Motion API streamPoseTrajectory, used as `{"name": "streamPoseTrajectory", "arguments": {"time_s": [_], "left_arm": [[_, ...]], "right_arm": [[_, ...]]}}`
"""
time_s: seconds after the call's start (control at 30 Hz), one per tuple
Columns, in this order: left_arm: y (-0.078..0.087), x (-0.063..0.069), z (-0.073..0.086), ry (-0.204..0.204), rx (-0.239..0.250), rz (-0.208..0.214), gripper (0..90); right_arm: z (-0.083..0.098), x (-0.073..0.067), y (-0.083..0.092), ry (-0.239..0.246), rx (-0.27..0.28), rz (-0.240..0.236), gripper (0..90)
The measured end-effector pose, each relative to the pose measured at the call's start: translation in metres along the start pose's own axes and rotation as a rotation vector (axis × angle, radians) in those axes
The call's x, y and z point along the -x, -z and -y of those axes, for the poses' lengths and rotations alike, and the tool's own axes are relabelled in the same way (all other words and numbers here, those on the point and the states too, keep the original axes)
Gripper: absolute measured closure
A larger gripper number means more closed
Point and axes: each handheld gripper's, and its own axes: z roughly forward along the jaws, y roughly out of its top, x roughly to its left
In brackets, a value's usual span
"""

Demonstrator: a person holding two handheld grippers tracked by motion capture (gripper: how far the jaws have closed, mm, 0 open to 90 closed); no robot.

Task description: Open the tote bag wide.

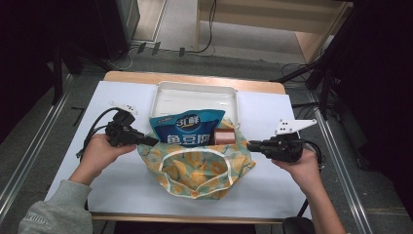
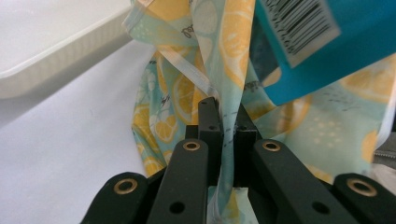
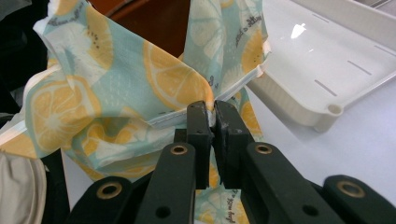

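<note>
Lemon-print cloth bag (image 1: 197,168) lies at the centre of the frame on the white surface (image 1: 122,180), just below the white tray (image 1: 195,95). At left, your left hand-held gripper (image 1: 148,140) is clamped on the bag's left edge. A blue snack packet (image 1: 187,129) and a brown item (image 1: 225,136) stick out of its mouth. At right, your right hand-held gripper (image 1: 253,145) pinches the right edge.
</note>
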Motion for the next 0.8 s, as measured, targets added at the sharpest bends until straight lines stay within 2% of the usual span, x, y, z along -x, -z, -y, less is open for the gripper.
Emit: {"name": "streamPoseTrajectory", "arguments": {"time_s": [0.43,0.5,0.63,0.8], "left_arm": [[-0.014,-0.012,0.014,0.053,-0.009,0.017,87.4],[-0.015,-0.014,0.015,0.056,-0.011,0.023,87.4],[-0.019,-0.018,0.021,0.071,-0.017,0.021,86.9],[-0.023,-0.023,0.026,0.072,-0.019,0.014,86.8]], "right_arm": [[0.032,0.003,-0.02,-0.066,-0.02,0.004,86.3],[0.034,0.004,-0.021,-0.068,-0.022,0.004,86.3],[0.042,0.008,-0.026,-0.105,-0.039,0.003,86.5],[0.048,0.012,-0.031,-0.114,-0.049,0.009,86.5]]}}
